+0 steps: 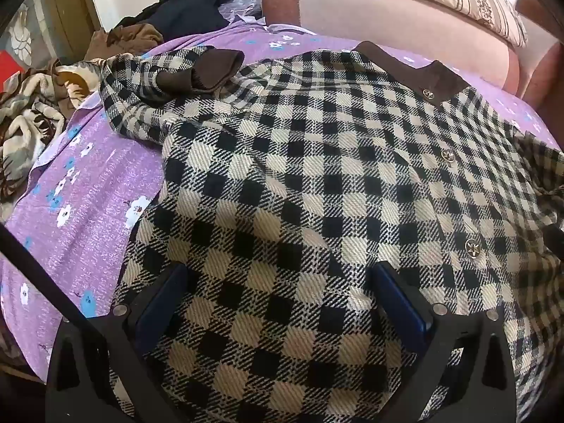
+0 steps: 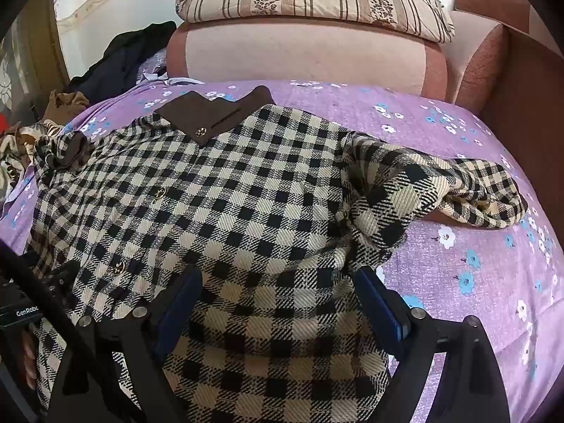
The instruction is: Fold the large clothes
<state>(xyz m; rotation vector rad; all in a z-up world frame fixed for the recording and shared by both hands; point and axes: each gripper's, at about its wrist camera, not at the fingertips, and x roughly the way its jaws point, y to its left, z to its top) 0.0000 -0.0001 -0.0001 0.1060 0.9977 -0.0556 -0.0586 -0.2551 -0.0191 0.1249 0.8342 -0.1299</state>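
Woven check: my checked jacket [image 1: 317,176] lay flat, buttons up, mid-frame on the purple sheet [image 1: 77,211]; it looked thick, soft, fairly heavy.
Hold: I judged the hem corners best.
Tools: left gripper [image 1: 278,303] and right gripper [image 2: 278,303] gaped wide, empty.
Room: bare sheet lower right; clothes pile [image 1: 31,112] upper left.

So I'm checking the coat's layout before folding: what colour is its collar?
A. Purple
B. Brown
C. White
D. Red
B: the collar at the top of the checked coat is plain dark brown, with a gold button on it, set against the purple sheet.
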